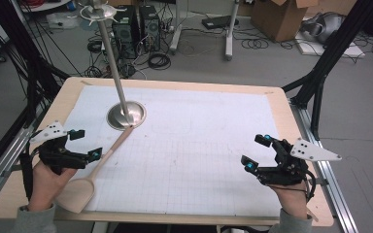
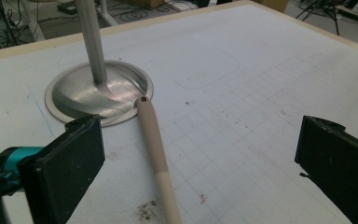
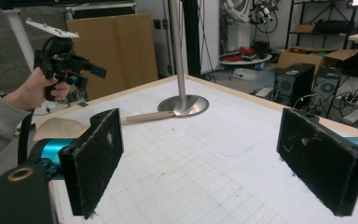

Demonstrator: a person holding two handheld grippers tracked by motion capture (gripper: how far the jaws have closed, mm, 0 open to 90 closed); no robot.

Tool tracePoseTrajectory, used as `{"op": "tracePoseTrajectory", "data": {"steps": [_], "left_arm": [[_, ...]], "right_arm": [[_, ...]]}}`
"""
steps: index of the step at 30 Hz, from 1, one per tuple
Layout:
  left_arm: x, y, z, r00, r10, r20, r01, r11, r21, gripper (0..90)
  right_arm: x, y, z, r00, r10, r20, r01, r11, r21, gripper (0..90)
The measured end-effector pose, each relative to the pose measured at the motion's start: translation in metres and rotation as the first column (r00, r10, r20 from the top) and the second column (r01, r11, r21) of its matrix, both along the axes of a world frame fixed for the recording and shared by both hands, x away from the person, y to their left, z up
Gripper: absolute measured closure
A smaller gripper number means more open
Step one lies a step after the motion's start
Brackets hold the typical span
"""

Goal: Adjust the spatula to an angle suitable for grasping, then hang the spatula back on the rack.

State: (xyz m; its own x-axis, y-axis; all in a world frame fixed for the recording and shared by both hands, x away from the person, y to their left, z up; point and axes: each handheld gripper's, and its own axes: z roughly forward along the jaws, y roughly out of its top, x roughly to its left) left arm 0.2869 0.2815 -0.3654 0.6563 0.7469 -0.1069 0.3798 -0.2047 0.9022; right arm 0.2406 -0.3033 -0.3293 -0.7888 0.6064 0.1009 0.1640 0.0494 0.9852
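Between the left gripper's (image 2: 200,154) spread, empty jaws lay the wooden spatula's handle (image 2: 154,149); right gripper (image 3: 214,158) was also released.

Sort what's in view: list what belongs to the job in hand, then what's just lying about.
In the job:
wooden spatula
metal stand, its base touched by the spatula's handle tip
left gripper, open, nearest the spatula

Lying about:
right gripper, open over bare mat
cardboard box
computer towers
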Motion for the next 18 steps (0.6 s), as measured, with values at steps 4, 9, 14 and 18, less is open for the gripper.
{"op": "tracePoseTrajectory", "data": {"steps": [4, 9, 14, 18], "left_arm": [[0.003, -0.002, -0.005, 0.9999, 0.005, -0.012, -0.005, 0.9999, 0.015, 1.8], [0.005, -0.001, -0.008, 0.9995, 0.017, -0.028, -0.017, 0.9996, 0.023, 1.8], [0.005, -0.001, -0.012, 0.9992, 0.029, -0.026, -0.028, 0.9988, 0.040, 1.8], [0.007, -0.003, -0.016, 0.9991, 0.032, -0.028, -0.031, 0.9976, 0.062, 1.8]], "right_arm": [[0.000, -0.001, 0.001, 1.0000, 0.001, 0.000, -0.001, 1.000, 0.003, 13.7], [0.001, 0.000, 0.000, 1.0000, 0.002, -0.003, -0.002, 1.000, -0.002, 13.7], [0.002, 0.004, -0.001, 0.9999, 0.010, -0.010, -0.010, 1.000, -0.009, 13.7], [0.004, 0.005, -0.001, 0.9999, 0.012, -0.009, -0.012, 1.000, -0.010, 13.7]]}}
